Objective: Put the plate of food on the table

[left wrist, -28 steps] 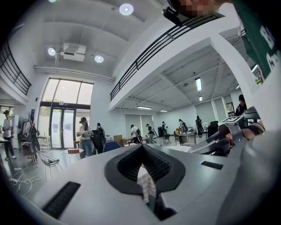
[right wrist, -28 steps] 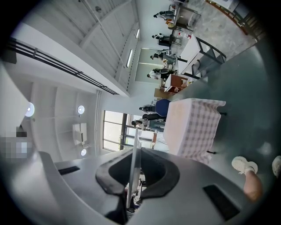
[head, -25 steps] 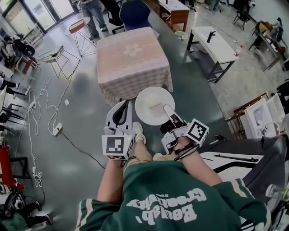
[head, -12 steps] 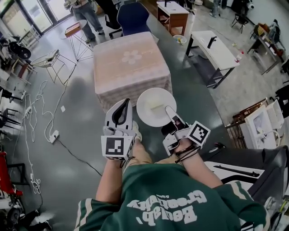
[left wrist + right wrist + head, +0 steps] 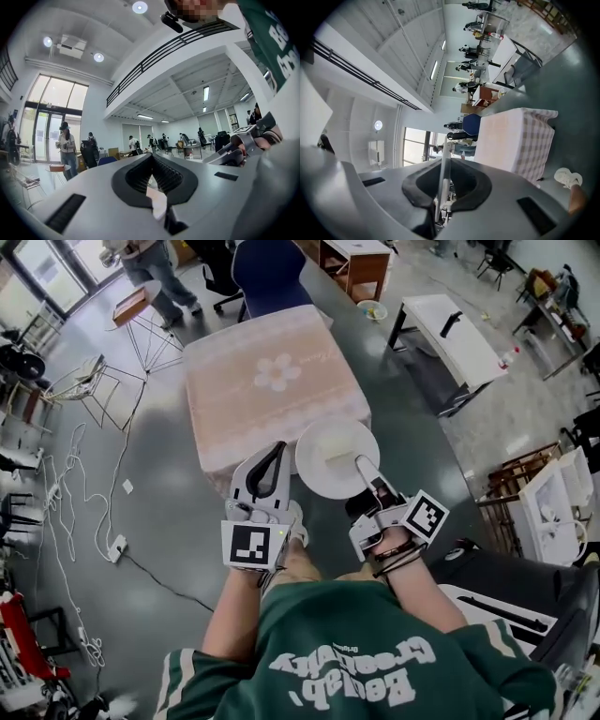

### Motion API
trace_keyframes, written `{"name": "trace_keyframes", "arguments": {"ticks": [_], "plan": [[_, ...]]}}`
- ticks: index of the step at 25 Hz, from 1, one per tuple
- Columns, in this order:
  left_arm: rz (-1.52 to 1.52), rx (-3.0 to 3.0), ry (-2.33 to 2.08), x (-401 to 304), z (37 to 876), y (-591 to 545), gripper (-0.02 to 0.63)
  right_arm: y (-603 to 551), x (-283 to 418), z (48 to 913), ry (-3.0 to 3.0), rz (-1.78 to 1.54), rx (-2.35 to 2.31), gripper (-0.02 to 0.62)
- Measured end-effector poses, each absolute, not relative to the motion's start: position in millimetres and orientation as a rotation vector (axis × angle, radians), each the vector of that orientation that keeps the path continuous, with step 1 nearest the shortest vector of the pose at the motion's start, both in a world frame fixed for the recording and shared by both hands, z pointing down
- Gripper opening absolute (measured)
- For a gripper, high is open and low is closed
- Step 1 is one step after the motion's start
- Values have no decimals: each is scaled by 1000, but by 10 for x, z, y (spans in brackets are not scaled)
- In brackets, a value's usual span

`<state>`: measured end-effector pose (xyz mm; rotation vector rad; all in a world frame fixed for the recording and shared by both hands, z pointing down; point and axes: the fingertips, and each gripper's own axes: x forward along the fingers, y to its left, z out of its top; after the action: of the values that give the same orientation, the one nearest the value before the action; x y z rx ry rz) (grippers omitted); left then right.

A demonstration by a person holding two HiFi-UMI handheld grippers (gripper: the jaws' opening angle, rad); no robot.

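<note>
Because the right gripper point(image 5: 366, 472) pinches the plate point(image 5: 333, 460) by only a thin stretch of rim, the plate juts out unsupported at the counter's point(image 5: 267, 381) near edge and, I judge, is not yet resting on it. A tilt or a slipping rim could spill the food point(image 5: 339, 448), or the plate could knock that edge. The left gripper point(image 5: 273, 454) is clenched on nothing beside the same edge. There are two grippers, one plate, one pale food portion and one cloth-covered counter.
</note>
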<state>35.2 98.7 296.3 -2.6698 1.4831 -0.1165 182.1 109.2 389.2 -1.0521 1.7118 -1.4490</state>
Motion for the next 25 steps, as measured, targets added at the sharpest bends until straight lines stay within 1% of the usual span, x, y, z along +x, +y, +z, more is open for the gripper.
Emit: {"name": "trace_keyframes", "arguments": {"ticks": [12,25], "plan": [[-170,-2760,1375,-51,3001,-418,9,-153,1392,3885,1626,-1444,-1154,32],[-114,-2795,1360,-418,3020,-1140,9,-820,1026,3817,1662,-1427,-1169,32]]}}
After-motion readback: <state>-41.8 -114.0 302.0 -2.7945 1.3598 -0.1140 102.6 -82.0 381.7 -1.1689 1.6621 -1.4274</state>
